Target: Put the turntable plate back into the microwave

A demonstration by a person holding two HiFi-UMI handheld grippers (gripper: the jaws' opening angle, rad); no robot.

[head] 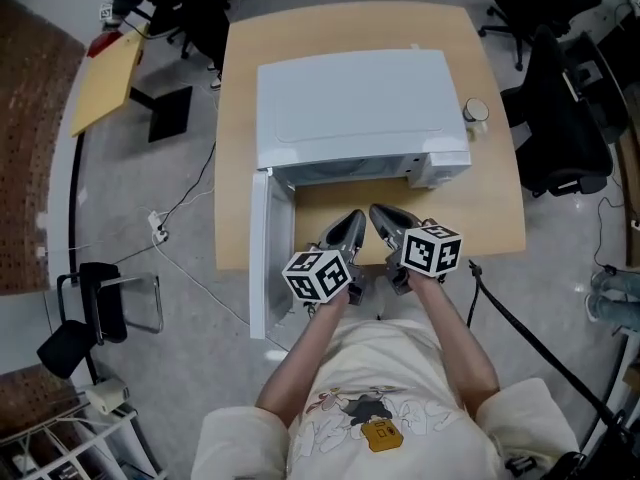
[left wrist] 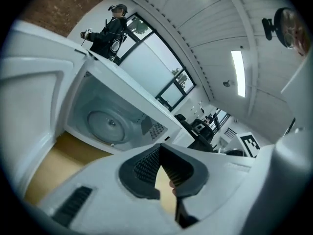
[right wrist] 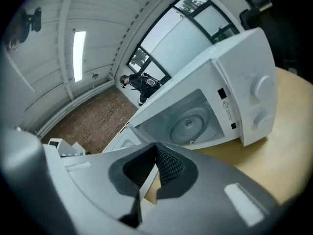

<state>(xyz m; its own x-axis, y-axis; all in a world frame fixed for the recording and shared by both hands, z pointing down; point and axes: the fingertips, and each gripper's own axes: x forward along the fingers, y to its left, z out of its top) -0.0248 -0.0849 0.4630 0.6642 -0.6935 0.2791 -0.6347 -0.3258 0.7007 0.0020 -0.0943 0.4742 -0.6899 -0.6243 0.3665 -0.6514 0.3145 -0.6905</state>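
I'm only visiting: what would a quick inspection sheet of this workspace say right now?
Surface: wooden table, light-coloured top.
Job's things: microwave, its door open; turntable plate lies inside.
Clutter: small round object beside the microwave.
Tools: left tool and right tool both shut, empty, held before the opening.
Cables: black cable on the floor at the person's right; white cable with plug at the left.
Surroundings: black office chairs, brown carpet.

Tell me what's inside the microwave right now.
With its door open, the microwave shows the round turntable plate lying flat on its floor, with nothing on it. Whatever sits under the plate is covered.
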